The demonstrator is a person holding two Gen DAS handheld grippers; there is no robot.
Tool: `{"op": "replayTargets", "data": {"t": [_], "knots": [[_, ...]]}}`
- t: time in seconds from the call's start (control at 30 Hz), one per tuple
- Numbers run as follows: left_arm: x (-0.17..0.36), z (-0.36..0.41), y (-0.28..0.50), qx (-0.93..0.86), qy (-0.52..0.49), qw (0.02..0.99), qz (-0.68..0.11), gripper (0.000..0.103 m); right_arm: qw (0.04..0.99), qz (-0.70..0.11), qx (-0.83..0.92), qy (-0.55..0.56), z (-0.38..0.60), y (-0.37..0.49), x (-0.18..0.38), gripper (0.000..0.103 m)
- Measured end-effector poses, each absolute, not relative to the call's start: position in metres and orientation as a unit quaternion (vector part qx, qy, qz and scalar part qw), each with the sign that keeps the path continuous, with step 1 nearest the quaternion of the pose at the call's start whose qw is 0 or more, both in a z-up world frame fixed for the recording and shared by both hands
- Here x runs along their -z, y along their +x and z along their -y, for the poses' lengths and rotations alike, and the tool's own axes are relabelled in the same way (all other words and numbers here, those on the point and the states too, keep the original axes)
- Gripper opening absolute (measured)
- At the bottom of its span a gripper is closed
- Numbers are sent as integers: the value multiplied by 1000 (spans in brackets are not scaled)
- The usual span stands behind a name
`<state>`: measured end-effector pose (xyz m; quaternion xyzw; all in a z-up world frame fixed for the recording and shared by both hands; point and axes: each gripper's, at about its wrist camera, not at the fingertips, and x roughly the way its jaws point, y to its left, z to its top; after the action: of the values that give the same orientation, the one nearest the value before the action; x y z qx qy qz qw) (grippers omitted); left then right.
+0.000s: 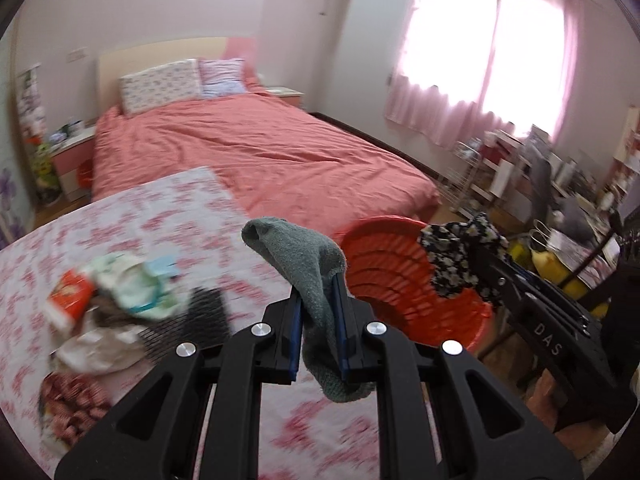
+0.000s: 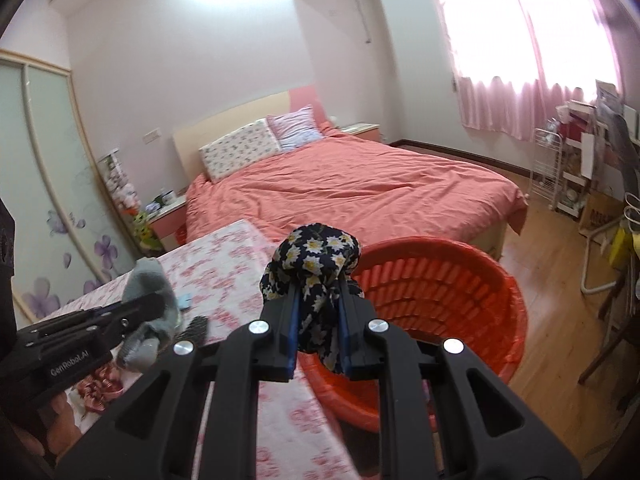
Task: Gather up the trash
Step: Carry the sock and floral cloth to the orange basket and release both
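My left gripper [image 1: 316,300] is shut on a grey-green sock [image 1: 304,256], held above the table's right edge; it also shows in the right wrist view [image 2: 148,284]. My right gripper [image 2: 318,300] is shut on a black floral cloth [image 2: 314,256], held at the near left rim of the red basket [image 2: 460,280]. The cloth also shows in the left wrist view [image 1: 460,256], over the red basket [image 1: 392,268]. A pile of wrappers and crumpled paper [image 1: 116,300] lies on the table at left.
The table has a pink floral cloth [image 1: 160,216]. A black remote [image 2: 194,328] lies on it. A bed with a coral cover [image 2: 352,192] stands behind. Shelves and clutter [image 2: 580,168] line the right wall. The wooden floor [image 2: 560,272] lies right of the basket.
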<state>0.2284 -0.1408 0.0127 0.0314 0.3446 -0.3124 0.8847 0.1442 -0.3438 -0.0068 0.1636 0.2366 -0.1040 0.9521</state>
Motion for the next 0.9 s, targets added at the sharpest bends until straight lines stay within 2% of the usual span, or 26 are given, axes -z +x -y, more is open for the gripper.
{"op": "replayTargets", "data": {"t": [0.57, 0.67, 0.77, 0.8, 0.83, 0.9], "knots": [[34, 241, 253, 404, 97, 825, -384, 14, 928, -246, 173, 222, 435, 164, 57, 17], [40, 249, 253, 405, 108, 819, -391, 15, 923, -252, 174, 232, 444, 170, 67, 22], [45, 253, 255, 396, 119, 819, -398, 23, 920, -254, 177, 242, 452, 173, 74, 31], [47, 254, 257, 391, 120, 819, -402, 30, 918, -254, 178, 245, 454, 173, 77, 36], [49, 254, 259, 385, 120, 819, -408, 35, 918, -256, 180, 245, 455, 174, 79, 37], [51, 253, 261, 379, 122, 820, -412, 38, 916, -261, 183, 242, 458, 175, 82, 37]]}}
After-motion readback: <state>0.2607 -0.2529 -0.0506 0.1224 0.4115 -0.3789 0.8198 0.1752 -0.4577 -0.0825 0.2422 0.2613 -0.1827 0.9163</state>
